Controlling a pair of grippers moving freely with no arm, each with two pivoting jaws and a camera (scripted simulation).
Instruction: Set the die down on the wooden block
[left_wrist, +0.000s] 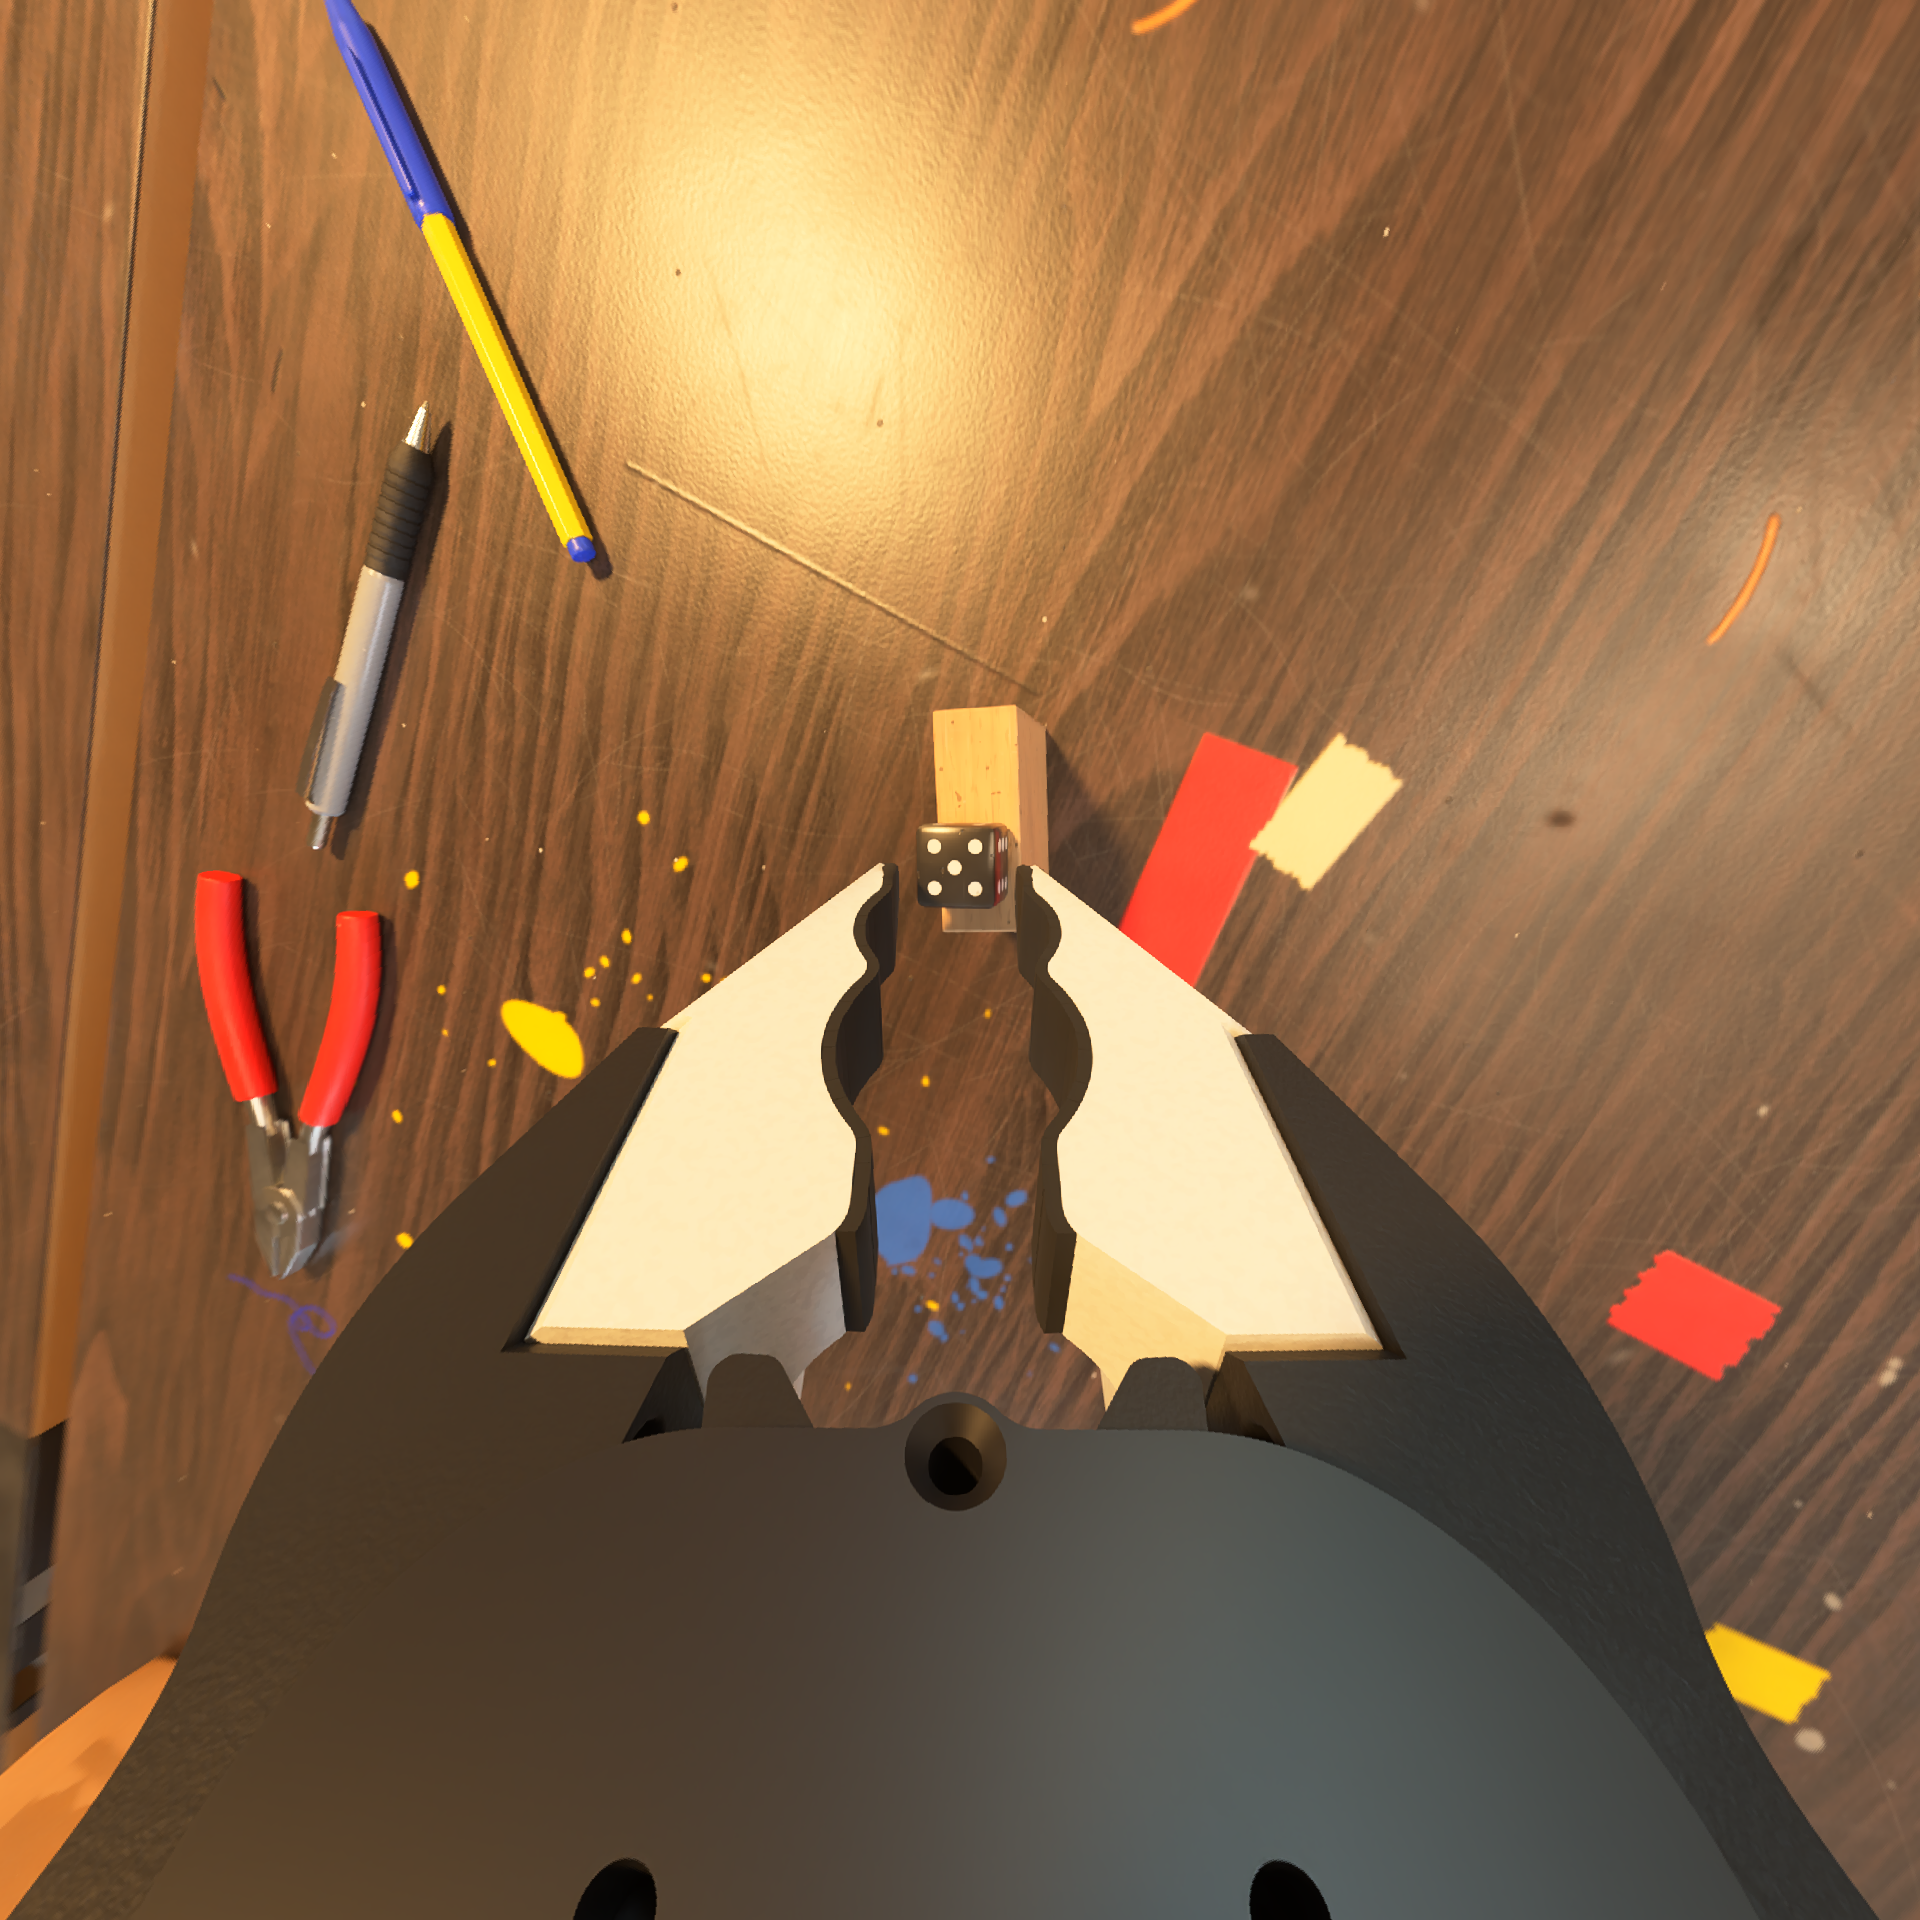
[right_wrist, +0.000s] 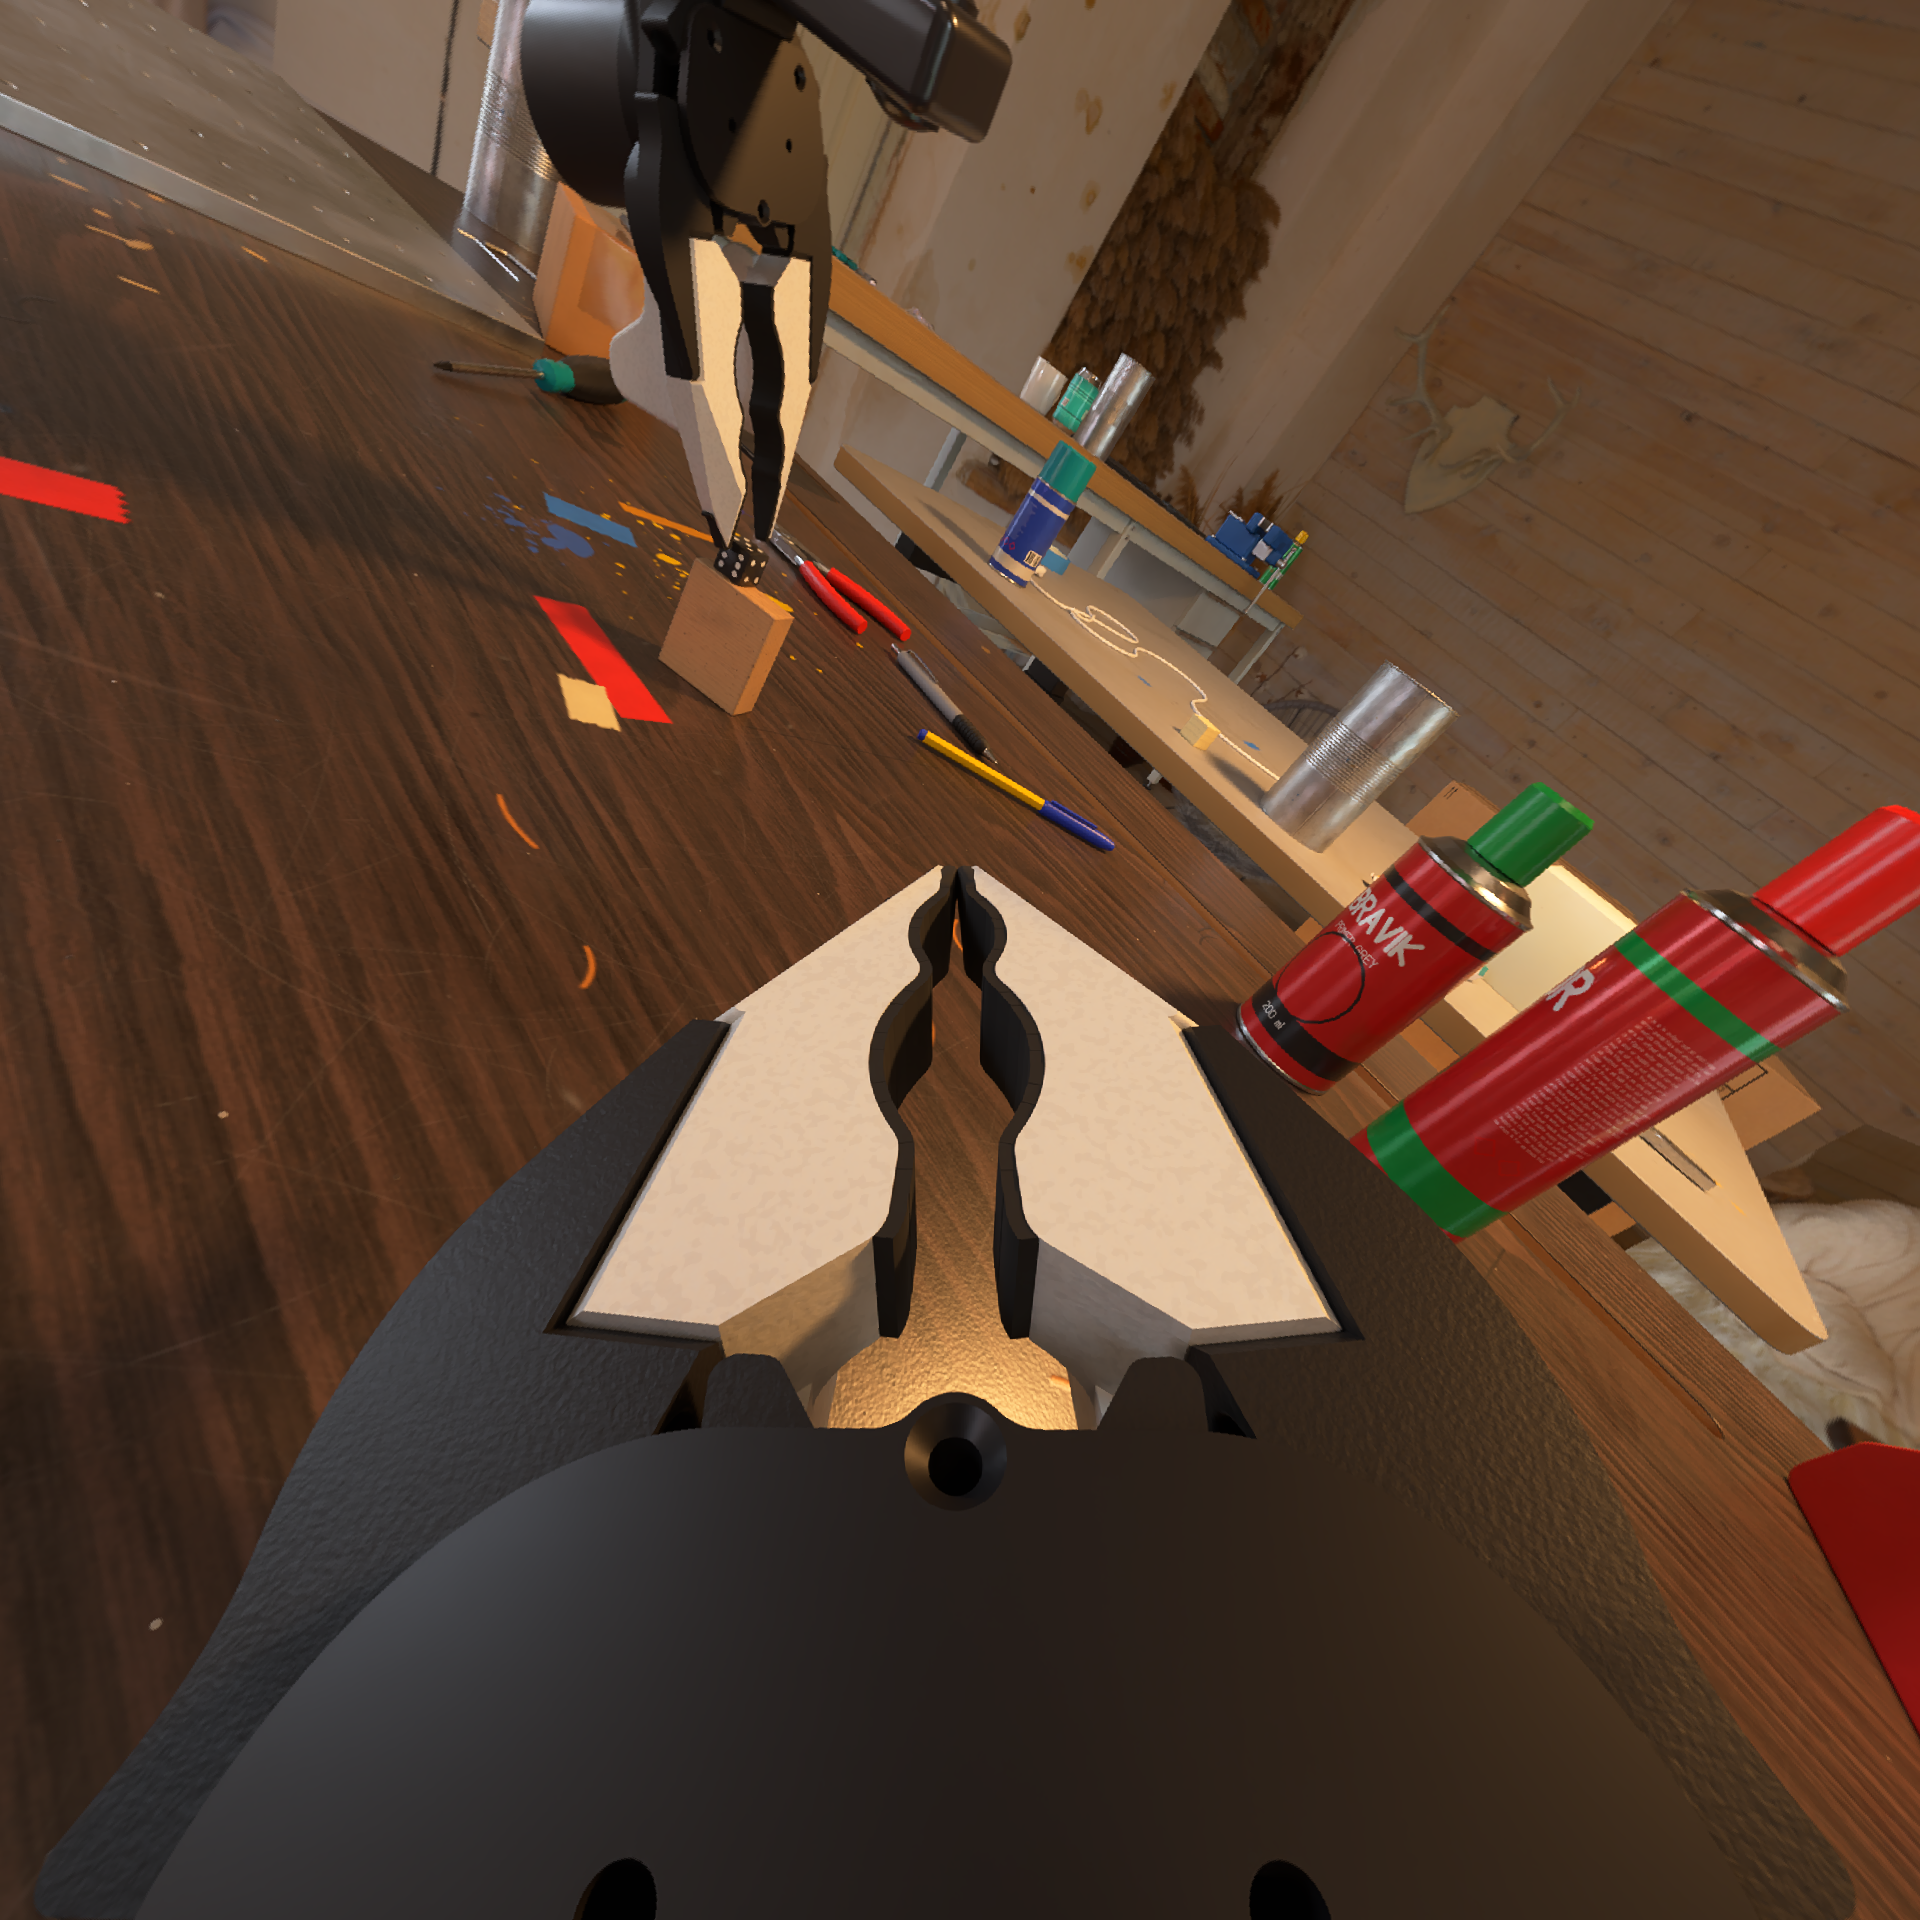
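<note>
Resting on wooden block (left_wrist: 987, 774), black white-pipped die (left_wrist: 961, 865)

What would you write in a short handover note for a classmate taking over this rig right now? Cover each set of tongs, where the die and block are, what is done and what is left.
Left tongs: above the near end of the wooden block, tips either side of the die; a small gap shows, so whether they are gripping or have let go cannot be told.
Right tongs: shut, empty, low over the table, away from the block.
Die: at or just above the block's top, at the end near the left tongs.
Done: die brought onto the block.
Left: confirm release, lift the left tongs straight up, check the die stays put.
</note>
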